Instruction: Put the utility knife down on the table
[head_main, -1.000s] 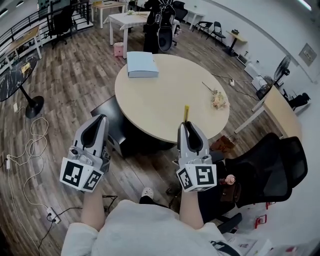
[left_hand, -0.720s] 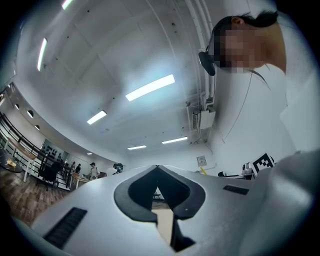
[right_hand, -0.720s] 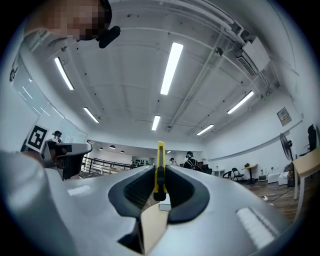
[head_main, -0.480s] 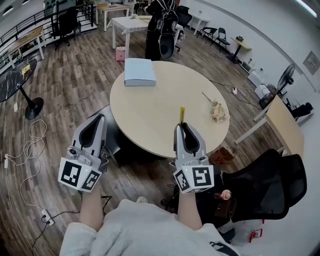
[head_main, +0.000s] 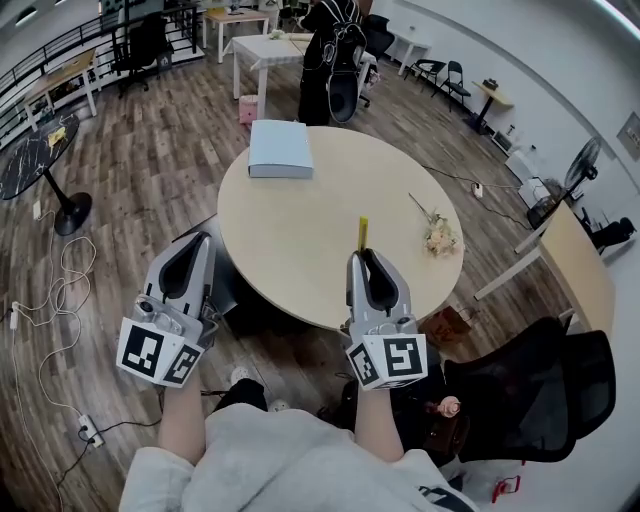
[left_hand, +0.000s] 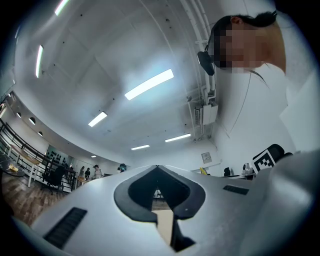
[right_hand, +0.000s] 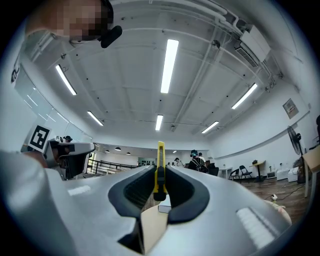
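utility knife (head_main: 363, 232) held by right gripper (head_main: 369, 258) points lengthwise forward over table (head_main: 300, 215).

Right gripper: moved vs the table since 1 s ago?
Yes. The right gripper, shut on the utility knife, has come forward: more of it now overlaps the round table past its near edge.

An open-plan office: round table (head_main: 300, 230), black swivel chair (head_main: 535, 385), desks (head_main: 262, 42), wood flooring (head_main: 150, 170), ceiling strip lights (right_hand: 170, 65).
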